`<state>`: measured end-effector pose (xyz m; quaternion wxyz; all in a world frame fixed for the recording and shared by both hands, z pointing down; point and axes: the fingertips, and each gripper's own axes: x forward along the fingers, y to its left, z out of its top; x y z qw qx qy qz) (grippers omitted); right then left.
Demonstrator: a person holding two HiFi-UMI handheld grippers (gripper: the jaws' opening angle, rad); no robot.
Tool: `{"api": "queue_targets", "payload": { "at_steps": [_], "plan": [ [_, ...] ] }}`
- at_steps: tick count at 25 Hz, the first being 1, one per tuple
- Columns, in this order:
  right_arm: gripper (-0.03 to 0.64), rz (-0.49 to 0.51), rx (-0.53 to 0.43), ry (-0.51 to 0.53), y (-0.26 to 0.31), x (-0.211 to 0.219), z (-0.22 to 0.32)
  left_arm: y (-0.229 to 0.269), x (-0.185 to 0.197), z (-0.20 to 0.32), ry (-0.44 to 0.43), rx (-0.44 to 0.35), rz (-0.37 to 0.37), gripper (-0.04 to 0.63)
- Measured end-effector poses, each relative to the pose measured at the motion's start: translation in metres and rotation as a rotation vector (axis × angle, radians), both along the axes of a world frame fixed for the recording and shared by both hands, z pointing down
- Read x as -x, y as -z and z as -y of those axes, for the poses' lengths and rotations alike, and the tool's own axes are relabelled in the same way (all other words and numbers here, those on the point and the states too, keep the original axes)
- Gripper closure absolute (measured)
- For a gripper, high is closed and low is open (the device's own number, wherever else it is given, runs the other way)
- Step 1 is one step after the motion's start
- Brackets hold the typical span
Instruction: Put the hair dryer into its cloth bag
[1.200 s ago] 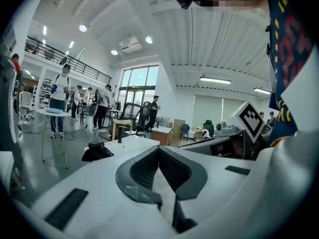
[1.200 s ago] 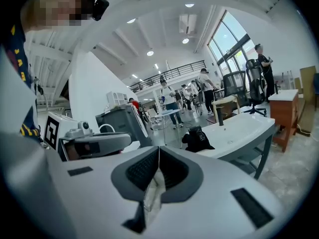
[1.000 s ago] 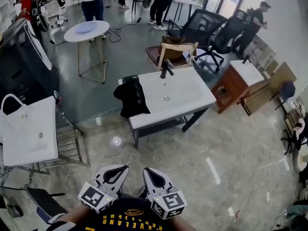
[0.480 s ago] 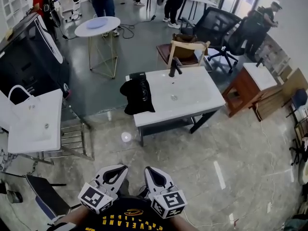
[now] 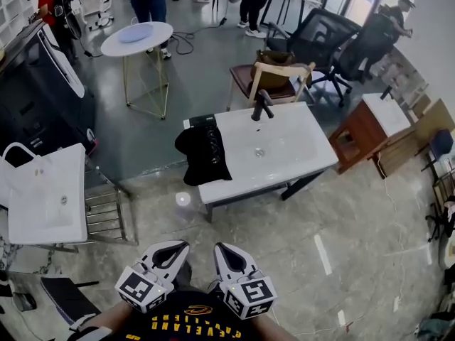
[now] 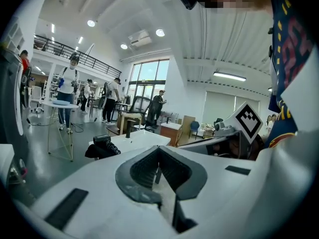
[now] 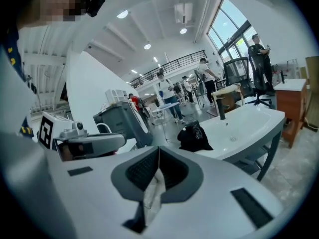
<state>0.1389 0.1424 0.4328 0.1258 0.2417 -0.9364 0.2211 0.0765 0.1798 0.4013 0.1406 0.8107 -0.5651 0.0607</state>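
Note:
A black cloth bag [image 5: 203, 155] hangs over the left end of a white sink table [image 5: 284, 158]; it also shows as the bag [image 7: 194, 137] in the right gripper view. A dark hair dryer [image 6: 102, 140] lies on top of the bag, at the table's far left corner [image 5: 200, 122]. My left gripper [image 5: 173, 251] and right gripper [image 5: 225, 254] are side by side at the bottom of the head view, well short of the table. Both are shut with nothing between the jaws, as the left gripper [image 6: 158, 152] and right gripper [image 7: 158, 154] views show.
A black faucet [image 5: 261, 106] stands at the table's far edge. A white table [image 5: 44, 197] with a metal rack [image 5: 106, 215] is at the left, a wooden cabinet [image 5: 362, 130] at the right. A wooden chair [image 5: 274, 78], a round table [image 5: 136, 38] and people stand beyond.
The sink table with the bag has come nearer in the head view. Both grippers keep the same pose side by side and stay shut.

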Motion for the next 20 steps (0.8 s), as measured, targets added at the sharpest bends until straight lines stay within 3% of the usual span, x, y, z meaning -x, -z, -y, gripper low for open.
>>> {"api": "queue_targets", "payload": {
  "at_steps": [14,20],
  "plan": [
    [0.607,-0.044,0.008,-0.093,0.0,0.116,0.087,0.003,0.125,0.094,-0.085,-0.012,-0.023,0.593],
    [0.607,-0.067,0.037,-0.139,-0.009,0.141,0.106,-0.005,0.157,0.117,-0.126,-0.007,-0.028,0.592]
  ]
}}
